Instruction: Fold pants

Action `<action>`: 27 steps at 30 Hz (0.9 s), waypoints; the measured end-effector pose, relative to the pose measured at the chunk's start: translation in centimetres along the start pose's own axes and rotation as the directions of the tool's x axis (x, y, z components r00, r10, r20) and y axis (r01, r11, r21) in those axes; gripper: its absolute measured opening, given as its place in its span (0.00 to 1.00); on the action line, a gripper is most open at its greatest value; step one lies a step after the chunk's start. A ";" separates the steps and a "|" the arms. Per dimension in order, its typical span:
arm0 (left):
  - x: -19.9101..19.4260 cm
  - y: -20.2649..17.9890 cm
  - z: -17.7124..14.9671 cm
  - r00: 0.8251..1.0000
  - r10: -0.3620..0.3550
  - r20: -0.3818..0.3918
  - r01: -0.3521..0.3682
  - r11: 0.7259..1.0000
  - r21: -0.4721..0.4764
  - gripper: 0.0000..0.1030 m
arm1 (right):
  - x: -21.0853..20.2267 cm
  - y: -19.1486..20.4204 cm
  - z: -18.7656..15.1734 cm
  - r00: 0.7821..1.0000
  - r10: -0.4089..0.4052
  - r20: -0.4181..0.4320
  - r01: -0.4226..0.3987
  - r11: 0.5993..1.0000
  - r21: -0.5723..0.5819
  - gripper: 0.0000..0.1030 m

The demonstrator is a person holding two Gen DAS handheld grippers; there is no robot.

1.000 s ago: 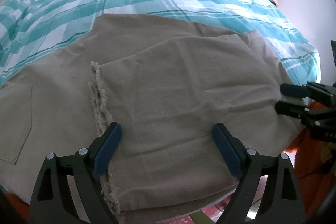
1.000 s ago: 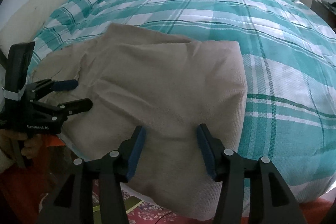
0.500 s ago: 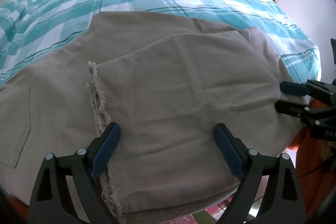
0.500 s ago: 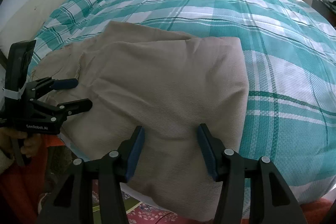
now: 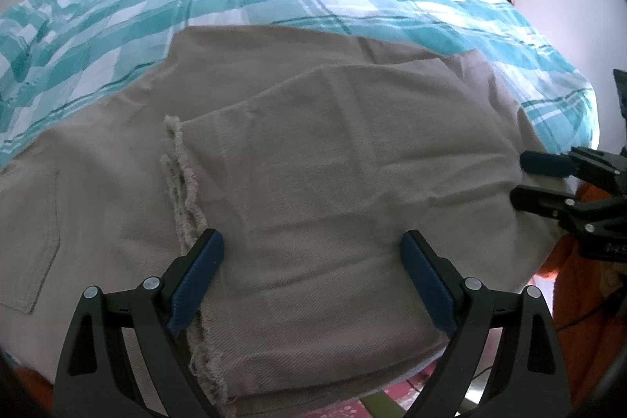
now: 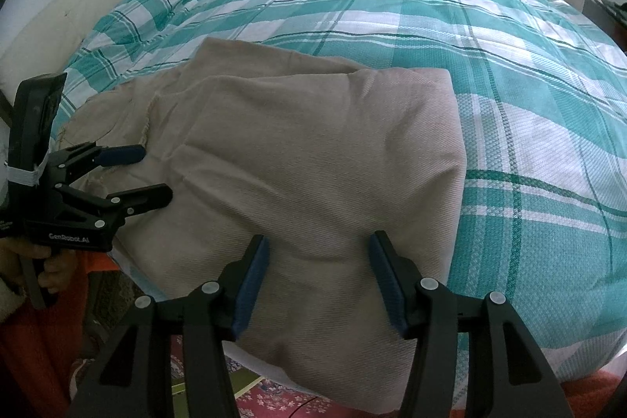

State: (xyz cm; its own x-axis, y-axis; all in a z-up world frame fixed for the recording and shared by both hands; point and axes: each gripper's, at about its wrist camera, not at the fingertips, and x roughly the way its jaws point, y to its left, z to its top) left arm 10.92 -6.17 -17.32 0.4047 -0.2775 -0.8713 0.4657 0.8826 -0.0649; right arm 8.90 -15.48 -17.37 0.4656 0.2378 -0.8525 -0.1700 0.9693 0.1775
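Fingers: left gripper (image 5: pixel 311 279) and right gripper (image 6: pixel 318 279) both spread, nothing pinched.
Pants (image 5: pixel 313 183): just ahead, at the bed's (image 6: pixel 509 65) near edge.
Long axis: left–right.
Frayed hem (image 5: pixel 184 190): nearer the left.

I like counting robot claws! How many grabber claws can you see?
2. The left gripper is open over the beige pants near the frayed hem; the right gripper is open over their folded end.

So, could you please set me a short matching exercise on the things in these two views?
Things:
1. pants
2. bedcover
3. frayed hem
4. left gripper

Descriptions:
a. teal and white plaid
b. open above the fabric
c. beige, folded over
d. ragged threads along an edge

Pairs: 1-c, 2-a, 3-d, 4-b
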 end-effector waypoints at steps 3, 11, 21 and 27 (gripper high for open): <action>-2.1 -0.4 -0.4 0.999 -0.005 -0.039 0.006 1.000 0.026 0.86 | 0.0 0.0 0.0 1.000 0.001 0.000 -0.001 1.000 0.001 0.53; -11.6 11.7 -1.4 0.980 -0.167 0.104 0.194 0.911 -0.365 0.84 | 0.1 -0.2 0.0 1.000 0.004 0.000 -0.004 1.000 0.002 0.55; -14.3 31.2 -11.9 0.981 -0.097 0.167 0.192 0.442 -0.876 0.83 | 0.3 0.1 0.2 1.000 0.015 -0.006 -0.015 1.000 0.003 0.63; -11.7 32.6 -12.1 0.994 -0.029 0.108 0.111 0.373 -0.921 0.82 | 0.4 0.5 0.3 1.000 0.013 -0.009 -0.013 1.000 -0.009 0.68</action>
State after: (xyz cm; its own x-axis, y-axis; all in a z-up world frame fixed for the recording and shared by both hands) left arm 11.82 30.41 -15.18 0.4739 -0.3427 -0.8112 -0.5060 0.6479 -0.5693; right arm 9.20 -14.86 -17.45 0.4552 0.2501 -0.8545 -0.1844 0.9654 0.1843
